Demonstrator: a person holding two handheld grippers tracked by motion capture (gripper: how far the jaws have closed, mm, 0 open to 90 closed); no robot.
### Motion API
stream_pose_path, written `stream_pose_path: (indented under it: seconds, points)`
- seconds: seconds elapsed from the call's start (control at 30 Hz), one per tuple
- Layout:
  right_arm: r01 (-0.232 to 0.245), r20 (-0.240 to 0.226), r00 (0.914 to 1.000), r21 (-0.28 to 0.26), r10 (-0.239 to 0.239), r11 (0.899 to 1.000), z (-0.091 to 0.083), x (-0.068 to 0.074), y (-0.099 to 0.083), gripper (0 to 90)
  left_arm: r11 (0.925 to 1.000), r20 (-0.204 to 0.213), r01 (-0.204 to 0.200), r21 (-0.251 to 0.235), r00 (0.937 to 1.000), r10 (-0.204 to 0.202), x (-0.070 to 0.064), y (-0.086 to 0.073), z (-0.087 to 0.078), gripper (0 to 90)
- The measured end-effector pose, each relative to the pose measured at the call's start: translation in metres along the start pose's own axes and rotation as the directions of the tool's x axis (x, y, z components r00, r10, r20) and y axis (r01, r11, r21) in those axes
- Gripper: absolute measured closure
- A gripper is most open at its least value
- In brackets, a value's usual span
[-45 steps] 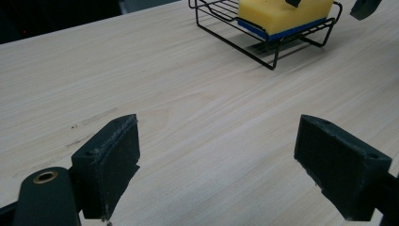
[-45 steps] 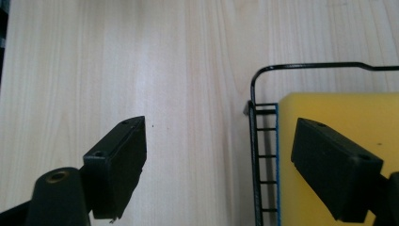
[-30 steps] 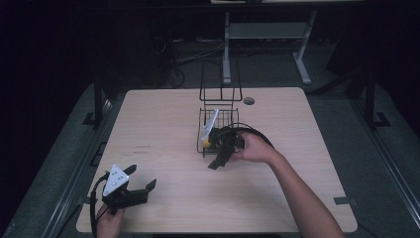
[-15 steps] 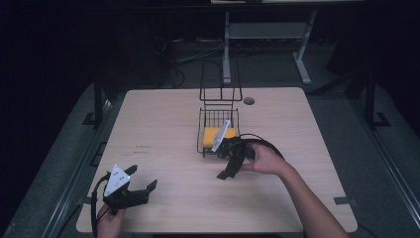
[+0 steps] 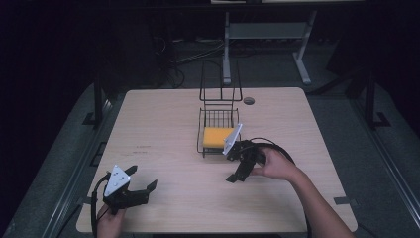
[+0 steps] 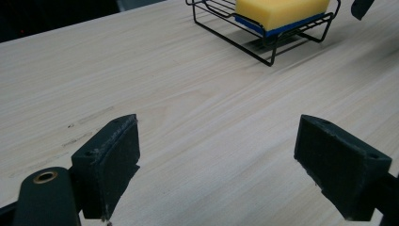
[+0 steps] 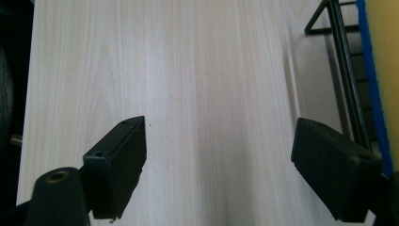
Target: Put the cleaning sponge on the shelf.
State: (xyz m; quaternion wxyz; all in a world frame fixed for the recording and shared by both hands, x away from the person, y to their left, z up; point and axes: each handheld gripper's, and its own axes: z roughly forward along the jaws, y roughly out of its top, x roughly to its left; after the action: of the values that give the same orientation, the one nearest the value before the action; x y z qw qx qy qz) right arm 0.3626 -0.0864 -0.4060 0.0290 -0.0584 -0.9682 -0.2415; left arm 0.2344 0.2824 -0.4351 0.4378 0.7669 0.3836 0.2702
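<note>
A yellow sponge (image 5: 217,137) with a blue underside lies in the low tray of a black wire basket (image 5: 202,130) at the table's middle. In the left gripper view, the sponge (image 6: 280,10) and basket (image 6: 263,47) sit far ahead. My right gripper (image 5: 241,167) hangs open just in front and to the right of the basket, with only bare wood between its fingers (image 7: 219,150). The basket's wire (image 7: 346,80) and the sponge's blue edge (image 7: 371,80) run along that view's right side. My left gripper (image 5: 142,179) rests open near the front left corner, holding nothing (image 6: 226,141).
The wooden table (image 5: 163,124) has a small round grommet (image 5: 248,100) behind the basket. The basket's tall wire handle (image 5: 220,79) rises at its far end. A cable (image 5: 277,147) loops from the right gripper. Dark floor and a desk frame (image 5: 267,34) lie beyond the table.
My right gripper has pulled back from the basket toward the front of the table, and the sponge now lies uncovered in the basket. The left gripper has not moved.
</note>
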Motion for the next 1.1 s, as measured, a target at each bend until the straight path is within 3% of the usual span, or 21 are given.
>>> stream_pose_path:
  seconds: [1.1]
  points:
    - [-0.063,0.045,0.997,-0.013,0.063,0.998,-0.016,0.013,-0.053,18.2,1.0,0.0,-0.001,0.005,1.0,0.001,-0.001,-0.001,0.001,14.1]
